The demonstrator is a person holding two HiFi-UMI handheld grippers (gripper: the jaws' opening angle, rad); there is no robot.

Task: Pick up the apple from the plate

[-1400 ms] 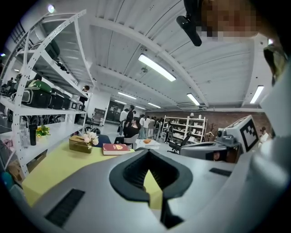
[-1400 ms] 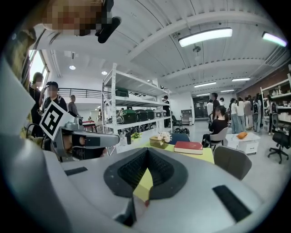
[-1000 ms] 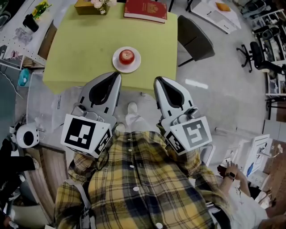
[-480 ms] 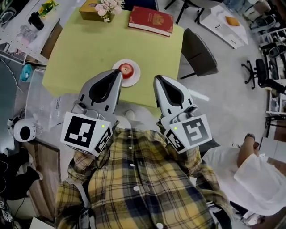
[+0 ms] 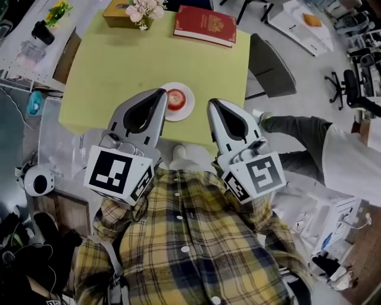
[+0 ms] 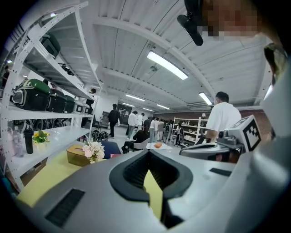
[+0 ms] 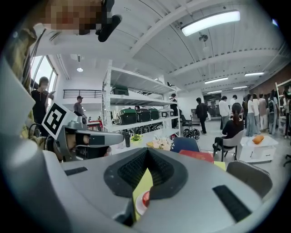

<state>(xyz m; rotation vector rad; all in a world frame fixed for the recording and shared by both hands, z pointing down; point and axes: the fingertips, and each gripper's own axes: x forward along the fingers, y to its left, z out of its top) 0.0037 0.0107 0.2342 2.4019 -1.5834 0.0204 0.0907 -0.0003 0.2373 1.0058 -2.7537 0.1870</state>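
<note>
A red apple (image 5: 175, 98) sits on a small white plate (image 5: 187, 109) near the front edge of the yellow-green table (image 5: 119, 65). My left gripper (image 5: 161, 93) is shut and empty. Its tip hangs over the plate's left rim, close beside the apple. My right gripper (image 5: 212, 103) is also shut and empty, just right of the plate and apart from it. Through the gap under its closed jaws, the right gripper view shows the apple (image 7: 145, 199) and the plate (image 7: 137, 207). The left gripper view shows only the table past its closed tips (image 6: 148, 154).
A red book (image 5: 205, 25), a tan box (image 5: 116, 12) and pale flowers (image 5: 143, 8) lie along the table's far edge. A grey chair (image 5: 271, 59) stands at its right side. A person in white (image 5: 342, 152) sits at the right. Shelving runs along the left.
Both grippers have moved forward toward the table. The plate and apple, well ahead of the tips before, now lie between them. A person in white has come into view at the right.
</note>
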